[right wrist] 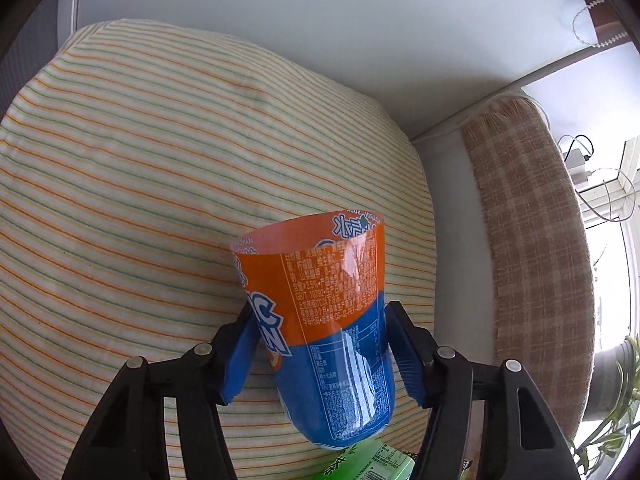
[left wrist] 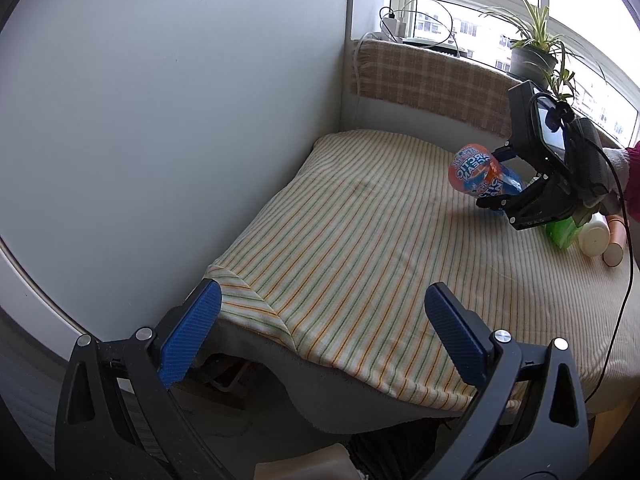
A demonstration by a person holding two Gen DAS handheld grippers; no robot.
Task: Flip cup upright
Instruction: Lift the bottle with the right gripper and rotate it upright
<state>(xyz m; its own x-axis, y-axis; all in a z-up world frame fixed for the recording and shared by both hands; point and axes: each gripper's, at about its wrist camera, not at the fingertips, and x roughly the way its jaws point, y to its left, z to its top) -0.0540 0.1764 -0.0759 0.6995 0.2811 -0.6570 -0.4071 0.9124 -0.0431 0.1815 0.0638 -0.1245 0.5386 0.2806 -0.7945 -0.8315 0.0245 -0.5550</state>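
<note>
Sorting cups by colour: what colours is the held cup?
Orange and blue cup, clearest in the right wrist view.

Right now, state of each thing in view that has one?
cup: gripped, lifted off the cloth, tilted, open end pointing away from the gripper
right gripper: shut on cup
left gripper: open, holding nothing
striped cloth: spread flat, near corner folded over
white bottle: lying on its side

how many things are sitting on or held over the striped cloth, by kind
orange-and-blue cup, gripped in the right tongs: 1
green container: 1
white bottle: 1
tan tube: 1
total: 4
The left tongs are open and hold nothing.
</note>
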